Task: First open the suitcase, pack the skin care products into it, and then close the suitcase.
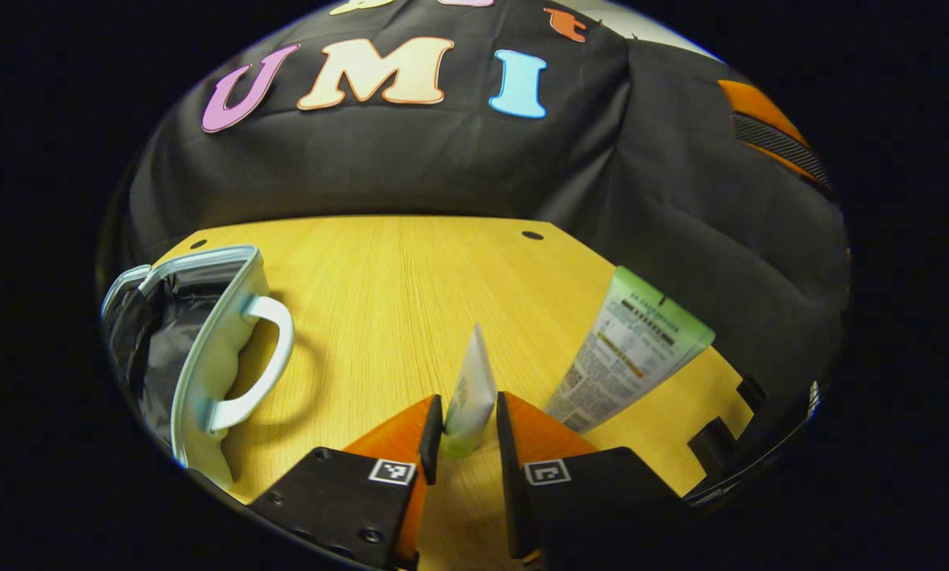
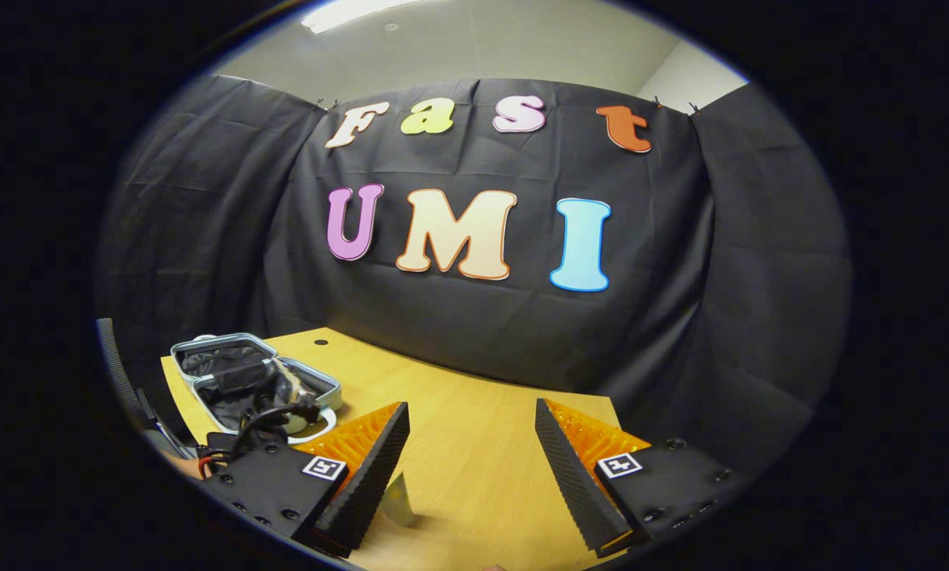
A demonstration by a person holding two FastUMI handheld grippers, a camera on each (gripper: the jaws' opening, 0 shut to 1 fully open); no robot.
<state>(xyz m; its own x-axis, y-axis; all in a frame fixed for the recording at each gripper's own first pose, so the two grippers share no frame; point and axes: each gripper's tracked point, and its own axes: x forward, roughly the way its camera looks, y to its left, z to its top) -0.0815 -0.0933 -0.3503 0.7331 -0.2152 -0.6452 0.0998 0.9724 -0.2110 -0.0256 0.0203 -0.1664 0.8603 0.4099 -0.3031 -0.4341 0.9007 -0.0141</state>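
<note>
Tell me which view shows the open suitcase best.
The right gripper view: the suitcase lies open on the table, both dark-lined halves visible from above. The left gripper view catches it side-on at the frame's edge, showing mainly one shell's rim and the handle.

We are seeing a pale blue suitcase (image 1: 228, 349) with dark lining, a green-topped tube (image 1: 633, 349), and a yellow wood-grain table (image 1: 411, 285).

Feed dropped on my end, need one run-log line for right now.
suitcase: open, on table | left tongs: around small tube | right tongs: open, empty | large tube: on table
</note>
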